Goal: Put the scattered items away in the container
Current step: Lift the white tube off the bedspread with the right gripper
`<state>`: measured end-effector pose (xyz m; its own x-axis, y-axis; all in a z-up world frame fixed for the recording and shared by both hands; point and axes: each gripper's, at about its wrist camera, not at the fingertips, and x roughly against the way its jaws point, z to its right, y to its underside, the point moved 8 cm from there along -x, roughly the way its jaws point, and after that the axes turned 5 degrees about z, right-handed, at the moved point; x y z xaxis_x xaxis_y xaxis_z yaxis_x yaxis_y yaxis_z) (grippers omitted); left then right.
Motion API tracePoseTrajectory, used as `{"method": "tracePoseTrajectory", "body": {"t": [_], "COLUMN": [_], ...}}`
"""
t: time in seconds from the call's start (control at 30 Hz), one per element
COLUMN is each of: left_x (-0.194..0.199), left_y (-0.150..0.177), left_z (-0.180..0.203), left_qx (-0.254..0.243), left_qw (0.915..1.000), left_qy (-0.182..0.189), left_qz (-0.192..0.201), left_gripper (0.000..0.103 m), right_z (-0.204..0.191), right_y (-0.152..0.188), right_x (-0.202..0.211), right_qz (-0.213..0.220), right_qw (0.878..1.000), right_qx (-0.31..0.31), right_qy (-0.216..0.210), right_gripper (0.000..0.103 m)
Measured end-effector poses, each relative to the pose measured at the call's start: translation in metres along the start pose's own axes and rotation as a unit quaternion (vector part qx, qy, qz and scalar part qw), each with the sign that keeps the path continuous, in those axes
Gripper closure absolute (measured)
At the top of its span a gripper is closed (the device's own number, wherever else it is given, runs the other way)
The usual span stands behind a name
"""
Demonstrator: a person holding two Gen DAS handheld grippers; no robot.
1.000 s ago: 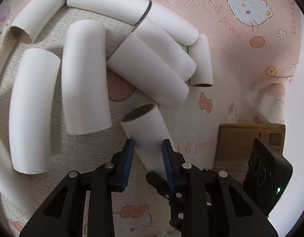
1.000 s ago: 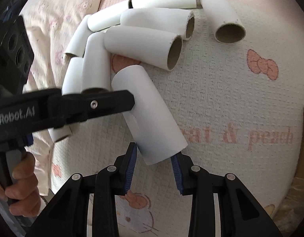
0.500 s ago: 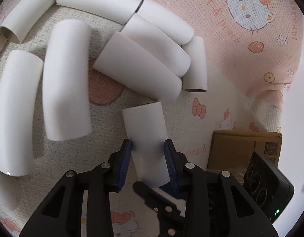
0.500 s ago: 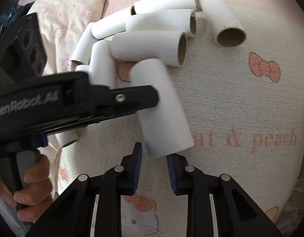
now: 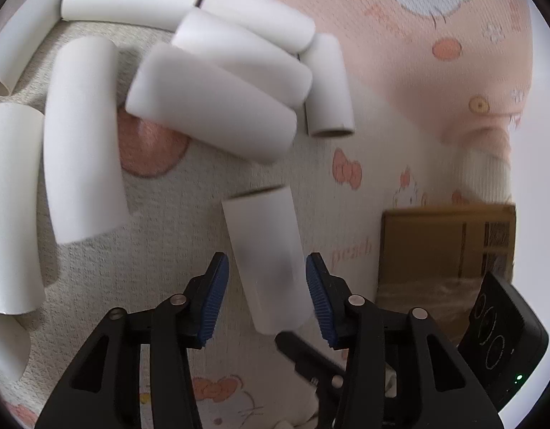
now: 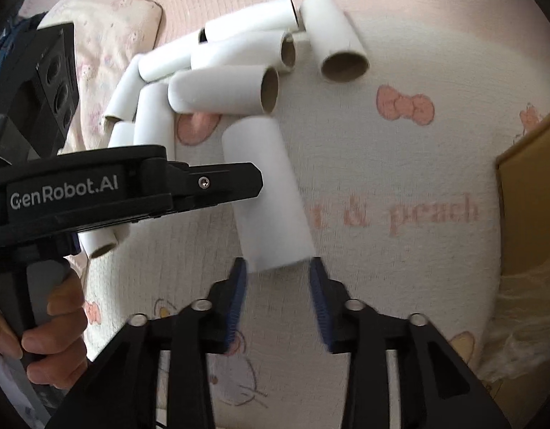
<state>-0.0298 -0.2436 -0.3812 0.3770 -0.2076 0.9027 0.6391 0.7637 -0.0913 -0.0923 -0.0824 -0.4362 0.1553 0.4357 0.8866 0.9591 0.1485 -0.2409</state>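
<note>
Little of the tidying looks done: many white cardboard tubes (image 5: 210, 107) lie heaped in the upper left of the left wrist view on a patterned blanket (image 5: 400, 82), and the cardboard box (image 5: 446, 236) at the right edge shows no tubes inside as far as can be seen. One lone tube (image 5: 268, 261) lies at lower centre. The left hand-held gripper (image 5: 268, 296) has just been opening, jaws spread around the tube without pressing. The right hand-held gripper (image 6: 278, 293) has also just been opening, spread at the tube's near end.
</note>
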Motion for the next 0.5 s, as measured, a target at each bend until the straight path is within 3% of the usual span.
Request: {"method": "tracePoseTrajectory", "body": {"t": [0.03,0.23,0.27,0.3,0.43,0.5], "left_x": [0.000,-0.003,-0.003,-0.005,-0.009,-0.009], "left_y": [-0.002,-0.016,-0.023,-0.023,-0.022,-0.022], "left_z": [-0.001,-0.011,-0.010,-0.011,-0.013,-0.012], "left_qx": [0.003,0.034,0.083,0.093,0.124,0.125], "left_qw": [1.0000,0.9994,0.9962,0.9953,0.9918,0.9916], "left_qy": [-0.001,0.007,-0.005,-0.001,0.012,0.007], "left_qz": [0.002,-0.001,0.024,0.026,0.029,0.034], "left_gripper": [0.053,0.053,0.053,0.053,0.063,0.063], "right_z": [0.000,-0.006,-0.006,-0.006,0.002,0.006], "right_y": [-0.003,-0.019,-0.021,-0.024,-0.030,-0.030], "right_x": [0.001,-0.009,-0.011,-0.012,-0.018,-0.021], "right_qz": [0.005,0.015,0.017,0.021,0.029,0.026], "right_qw": [1.000,1.000,1.000,0.999,0.999,0.999], "right_qx": [0.002,0.023,0.024,0.023,-0.001,-0.011], "right_qy": [0.001,-0.004,-0.007,-0.012,-0.033,-0.035], "right_gripper": [0.050,0.049,0.049,0.049,0.049,0.052]}}
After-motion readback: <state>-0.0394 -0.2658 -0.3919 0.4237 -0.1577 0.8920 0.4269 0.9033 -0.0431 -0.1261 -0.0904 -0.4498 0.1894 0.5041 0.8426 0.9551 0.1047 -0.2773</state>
